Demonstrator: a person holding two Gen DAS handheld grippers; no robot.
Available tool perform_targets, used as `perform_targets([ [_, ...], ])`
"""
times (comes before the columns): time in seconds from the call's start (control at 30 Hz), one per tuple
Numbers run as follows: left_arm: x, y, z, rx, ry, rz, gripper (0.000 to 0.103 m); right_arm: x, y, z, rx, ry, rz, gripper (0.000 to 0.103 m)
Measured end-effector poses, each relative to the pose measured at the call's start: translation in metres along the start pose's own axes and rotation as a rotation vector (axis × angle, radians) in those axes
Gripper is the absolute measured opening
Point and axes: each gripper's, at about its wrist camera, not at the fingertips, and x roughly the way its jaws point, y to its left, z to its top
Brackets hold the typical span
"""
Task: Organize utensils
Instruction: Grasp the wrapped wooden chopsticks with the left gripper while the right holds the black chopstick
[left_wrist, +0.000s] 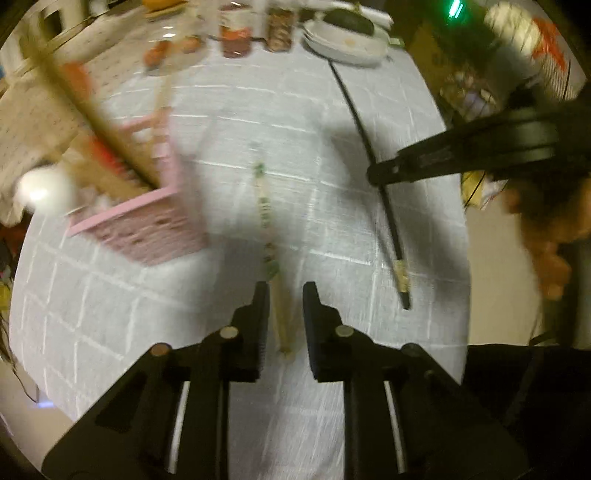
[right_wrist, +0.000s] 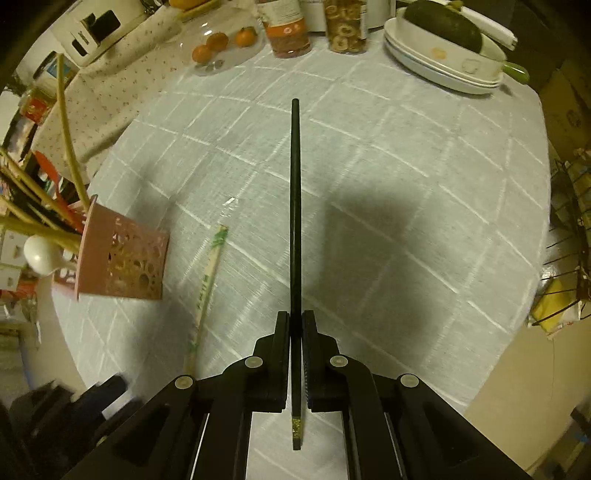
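A pink perforated holder (left_wrist: 147, 218) (right_wrist: 122, 258) stands at the table's left with several bamboo chopsticks and a white spoon in it. A bamboo chopstick with green print (left_wrist: 267, 236) (right_wrist: 207, 284) lies on the cloth. My left gripper (left_wrist: 285, 291) is open, its fingers astride that chopstick's near end. My right gripper (right_wrist: 295, 317) is shut on a black chopstick (right_wrist: 294, 221) that points away along the table. In the left wrist view the right gripper (left_wrist: 373, 173) holds this black chopstick (left_wrist: 384, 192) at the right.
The round table has a grey checked cloth (right_wrist: 406, 166). At the far edge are stacked white plates with a dark avocado (right_wrist: 443, 44), two jars (right_wrist: 288, 29), and oranges on a glass plate (right_wrist: 218, 44). A wire rack (right_wrist: 569, 240) stands right of the table.
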Motion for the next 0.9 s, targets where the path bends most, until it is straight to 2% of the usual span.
perform_targets([
  [0.13, 0.031, -0.018, 0.019, 0.003, 0.01, 0.06, 0.02, -0.015, -0.023, -0.005, 0.019, -0.017, 0.02, 0.006],
  [0.27, 0.049, -0.022, 0.037, -0.011, -0.005, 0.185, 0.02, -0.025, -0.034, -0.005, 0.016, -0.03, 0.03, 0.006],
  [0.43, 0.064, -0.02, 0.057, -0.036, 0.013, 0.236, 0.02, -0.029, -0.042, -0.005, 0.024, -0.043, 0.045, 0.006],
  [0.73, 0.082, -0.009, 0.073, -0.075, 0.101, 0.205, 0.02, -0.033, -0.053, -0.013, 0.044, -0.05, 0.055, 0.006],
  [0.8, 0.085, -0.007, 0.075, -0.083, 0.1, 0.187, 0.02, -0.029, -0.05, -0.01, 0.048, -0.047, 0.056, 0.006],
  [0.9, 0.085, -0.001, 0.076, -0.085, 0.108, 0.119, 0.02, -0.028, -0.049, -0.009, 0.049, -0.043, 0.059, 0.006],
])
